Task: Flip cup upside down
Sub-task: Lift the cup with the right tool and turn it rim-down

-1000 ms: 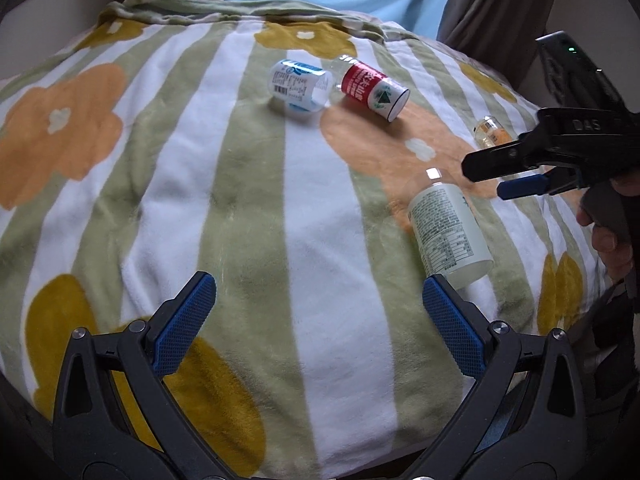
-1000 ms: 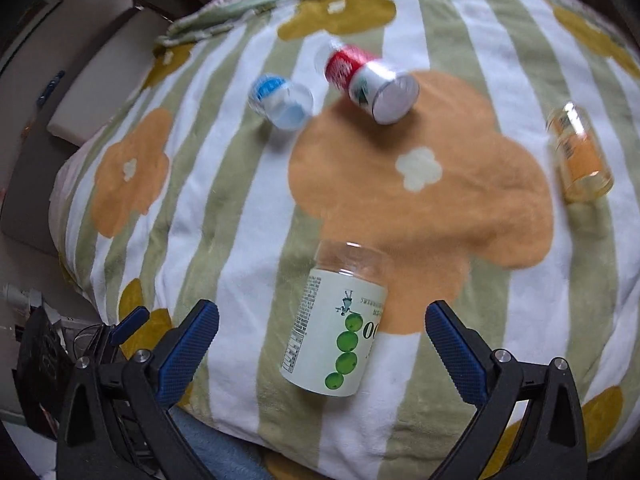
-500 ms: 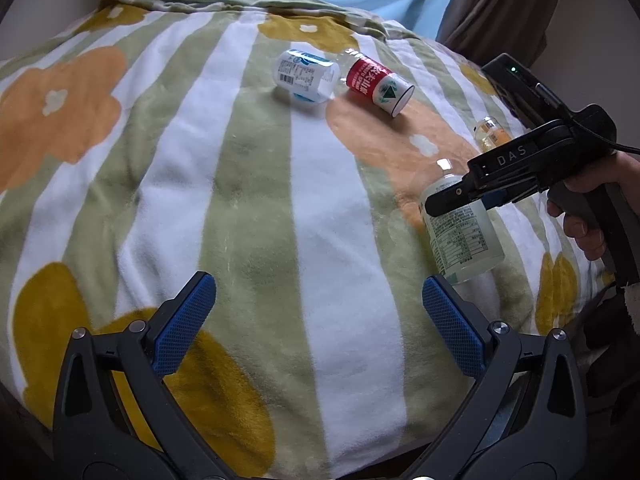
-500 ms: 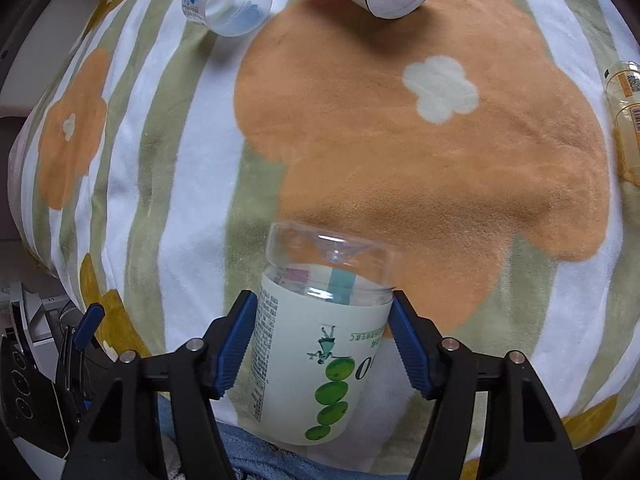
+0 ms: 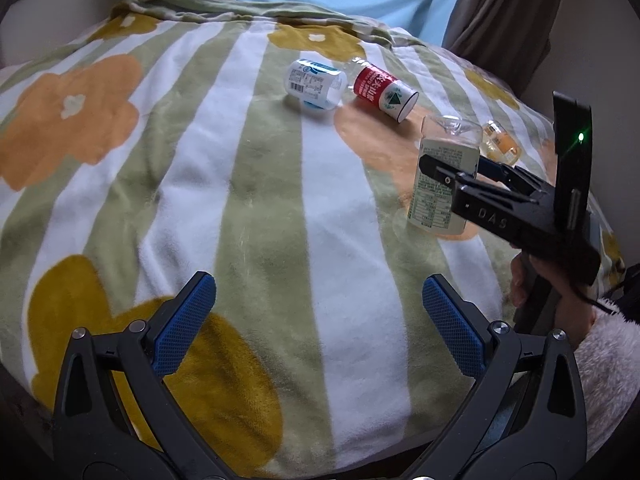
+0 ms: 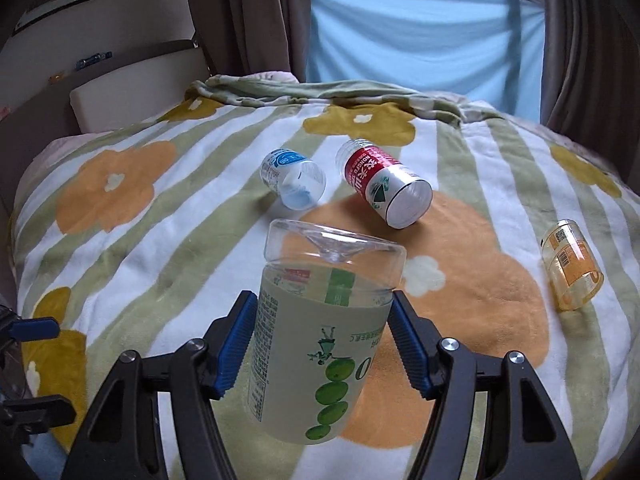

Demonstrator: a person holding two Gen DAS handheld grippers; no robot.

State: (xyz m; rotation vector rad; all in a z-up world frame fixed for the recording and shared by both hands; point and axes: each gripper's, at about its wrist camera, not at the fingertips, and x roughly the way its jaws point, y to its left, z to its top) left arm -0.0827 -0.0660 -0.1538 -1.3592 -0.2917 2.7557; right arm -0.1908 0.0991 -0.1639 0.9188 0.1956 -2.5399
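1. Left wrist view: left gripper (image 5: pixel 318 312) jaws wide apart, nothing between, over blanket (image 5: pixel 240 200). Right gripper (image 5: pixel 452 170) clamps green-label cup (image 5: pixel 444 184) at right, seemingly lifted.
2. Right wrist view: cup (image 6: pixel 320 336) pinched near-centre, clear base up; red cup (image 6: pixel 380 184) lies beyond.

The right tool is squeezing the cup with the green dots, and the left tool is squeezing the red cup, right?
Not quite. The right tool is squeezing the cup with the green dots, but the left tool is open and holds nothing. The red cup lies on its side on the flowered blanket, far from it, as the left wrist view shows.
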